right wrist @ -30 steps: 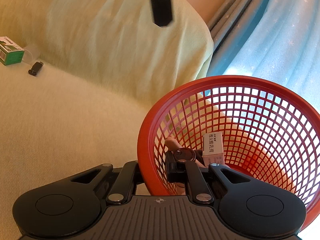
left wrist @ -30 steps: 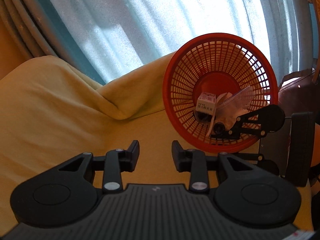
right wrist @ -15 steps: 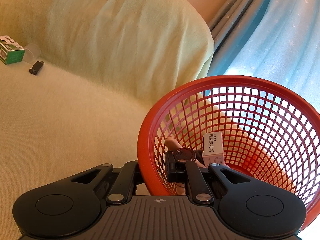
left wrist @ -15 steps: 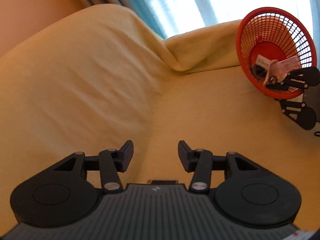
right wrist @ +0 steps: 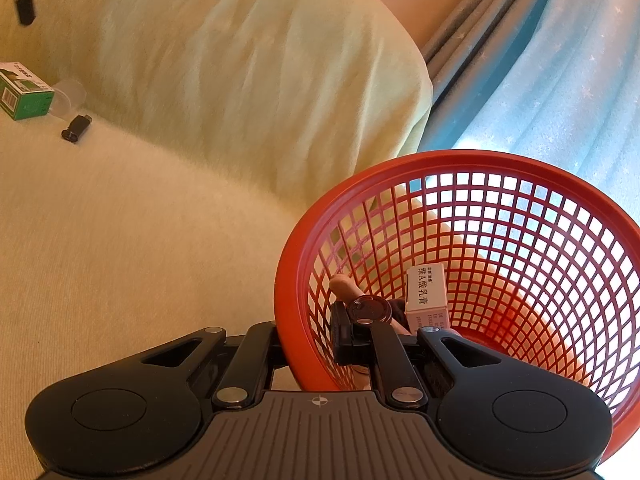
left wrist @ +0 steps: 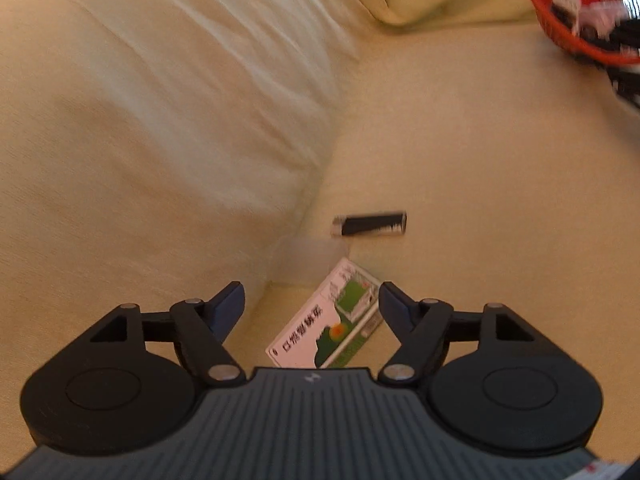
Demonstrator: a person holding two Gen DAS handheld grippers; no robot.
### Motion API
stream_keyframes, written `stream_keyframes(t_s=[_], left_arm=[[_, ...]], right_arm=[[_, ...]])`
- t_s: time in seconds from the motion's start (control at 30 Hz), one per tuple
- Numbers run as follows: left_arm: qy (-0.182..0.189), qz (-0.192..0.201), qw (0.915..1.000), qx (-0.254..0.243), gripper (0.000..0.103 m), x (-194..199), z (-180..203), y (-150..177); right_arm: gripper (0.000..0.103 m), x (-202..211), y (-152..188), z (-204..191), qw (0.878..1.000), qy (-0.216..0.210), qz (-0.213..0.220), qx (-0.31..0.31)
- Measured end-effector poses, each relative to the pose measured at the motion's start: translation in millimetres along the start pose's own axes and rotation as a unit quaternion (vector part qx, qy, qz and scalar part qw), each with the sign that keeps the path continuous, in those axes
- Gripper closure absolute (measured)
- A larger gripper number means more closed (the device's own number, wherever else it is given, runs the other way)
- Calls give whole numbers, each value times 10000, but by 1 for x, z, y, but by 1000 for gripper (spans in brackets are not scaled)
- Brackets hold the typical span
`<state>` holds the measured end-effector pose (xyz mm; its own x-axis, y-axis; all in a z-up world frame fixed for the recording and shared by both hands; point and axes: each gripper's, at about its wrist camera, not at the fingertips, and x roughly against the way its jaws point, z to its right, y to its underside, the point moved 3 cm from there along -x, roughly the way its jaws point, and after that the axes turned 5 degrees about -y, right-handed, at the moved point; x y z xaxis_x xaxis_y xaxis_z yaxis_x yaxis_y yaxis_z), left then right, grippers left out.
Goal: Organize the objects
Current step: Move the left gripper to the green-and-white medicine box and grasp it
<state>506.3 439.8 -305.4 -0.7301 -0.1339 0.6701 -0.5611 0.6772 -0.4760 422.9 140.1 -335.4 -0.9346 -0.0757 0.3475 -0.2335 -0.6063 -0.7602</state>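
A: What is hard to make out here?

B: Most of the left wrist view is blurred. The sofa (left wrist: 460, 140) under its yellow cover fills it, and the red basket (left wrist: 560, 28) is cut off at the top right corner, its contents smeared. Beside the backrest sits a clear plastic thing (left wrist: 316, 256); I cannot tell what it is.

A: And the basket from the other side?

B: In the right wrist view the red basket (right wrist: 532, 216) is tipped on its side, mouth toward the camera. Inside lies a small white box (right wrist: 427, 290) with printed characters, a round dark cap (right wrist: 370, 310) and a pale stick partly hidden behind it.

A: The grippers?

B: The right hand-held gripper (right wrist: 308, 344) is clamped on the basket rim, one finger outside, one inside. The left hand-held gripper (left wrist: 311, 304) has its jaws opening, standing wide over the green and white box (left wrist: 320, 332), pads not touching it.

A: Anything smaller?

B: A small black stick (left wrist: 370, 224) lies on the seat just past that box, apart from it.
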Motion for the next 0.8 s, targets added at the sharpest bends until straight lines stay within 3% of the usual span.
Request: stream_keyframes(t_s=[0.47, 0.7, 0.8], left_arm=[[447, -413, 9971, -452, 23, -66, 2, 33], [998, -418, 9938, -235, 19, -92, -7, 39], [1166, -542, 9917, 38, 22, -92, -13, 41]], right_arm=[[96, 0, 2, -2, 9999, 4, -21, 124], [96, 0, 2, -1, 9999, 4, -17, 142], [96, 0, 2, -1, 9999, 0, -22, 148]])
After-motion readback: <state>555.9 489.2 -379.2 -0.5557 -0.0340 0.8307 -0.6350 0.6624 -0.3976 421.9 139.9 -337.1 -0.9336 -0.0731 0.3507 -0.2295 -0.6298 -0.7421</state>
